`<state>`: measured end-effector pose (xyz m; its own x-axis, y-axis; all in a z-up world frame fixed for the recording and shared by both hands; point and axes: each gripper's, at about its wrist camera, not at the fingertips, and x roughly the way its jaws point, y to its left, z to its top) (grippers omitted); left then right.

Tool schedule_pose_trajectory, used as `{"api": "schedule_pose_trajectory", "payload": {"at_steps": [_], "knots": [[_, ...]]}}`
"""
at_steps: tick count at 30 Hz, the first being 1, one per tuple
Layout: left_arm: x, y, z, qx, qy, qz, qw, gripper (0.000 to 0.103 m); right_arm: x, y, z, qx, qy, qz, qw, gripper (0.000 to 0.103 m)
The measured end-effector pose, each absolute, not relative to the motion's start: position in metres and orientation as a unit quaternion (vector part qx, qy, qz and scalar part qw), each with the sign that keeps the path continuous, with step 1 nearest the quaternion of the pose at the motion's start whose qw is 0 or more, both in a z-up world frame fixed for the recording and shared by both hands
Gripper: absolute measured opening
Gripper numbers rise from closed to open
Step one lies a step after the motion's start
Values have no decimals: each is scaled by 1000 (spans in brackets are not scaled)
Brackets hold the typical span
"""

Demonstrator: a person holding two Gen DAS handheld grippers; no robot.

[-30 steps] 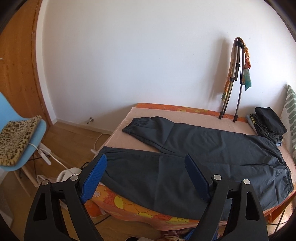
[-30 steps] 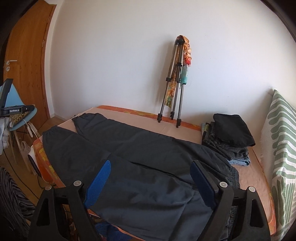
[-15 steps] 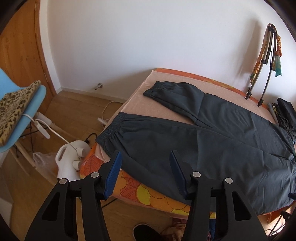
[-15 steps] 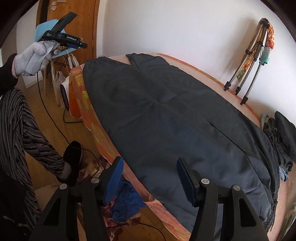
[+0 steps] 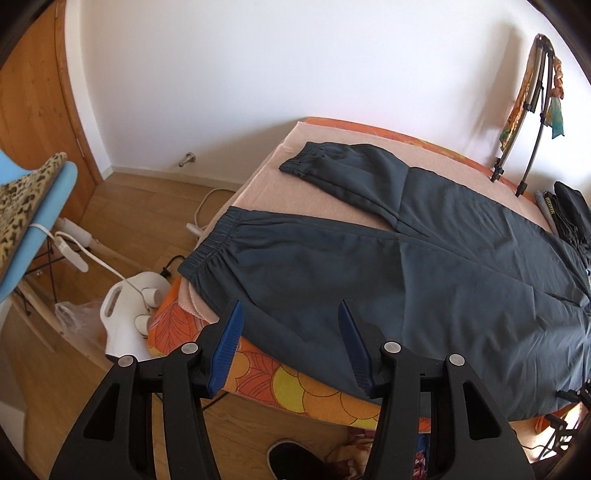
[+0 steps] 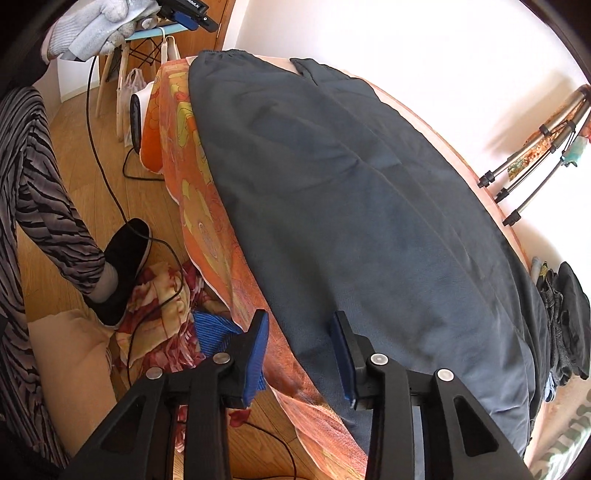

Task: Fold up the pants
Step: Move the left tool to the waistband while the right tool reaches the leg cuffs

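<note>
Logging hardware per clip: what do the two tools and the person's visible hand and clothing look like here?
Both the left tool and the right tool have black plastic frames with triangular cut-outs, silver pivot bolts and ribbed blue finger pads. The right wrist view shows a light grey gloved hand, a black cable and zebra-striped grey-black clothing.

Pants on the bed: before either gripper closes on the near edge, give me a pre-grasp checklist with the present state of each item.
1. Pants spread flat, legs apart: ok.
2. Left gripper open: ok.
3. Right gripper open: ok.
4. Fabric between the left gripper's fingers: not ok, it sits above the edge.
5. Right gripper straddling the pants' hem: cannot tell.
6. Cable clear of the bed: ok.
</note>
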<state>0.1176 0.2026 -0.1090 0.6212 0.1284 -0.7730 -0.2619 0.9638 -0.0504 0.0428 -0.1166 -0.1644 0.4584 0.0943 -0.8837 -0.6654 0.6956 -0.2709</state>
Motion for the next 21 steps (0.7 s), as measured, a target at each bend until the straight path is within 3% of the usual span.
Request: {"api": "schedule_pose_trajectory", "payload": {"at_steps": [3,7,21], "knots": [[117,211,-108,-84,422,116,895,53,49,-122,-156,-282,470,253,798,19],[117,238,-112,-126,427,129,886,63,58,-127,-141,-264,464,254,807,6],[156,315,-162,-212,463,187,840,64,115,-139,-100,-240,425,198,850,1]]}}
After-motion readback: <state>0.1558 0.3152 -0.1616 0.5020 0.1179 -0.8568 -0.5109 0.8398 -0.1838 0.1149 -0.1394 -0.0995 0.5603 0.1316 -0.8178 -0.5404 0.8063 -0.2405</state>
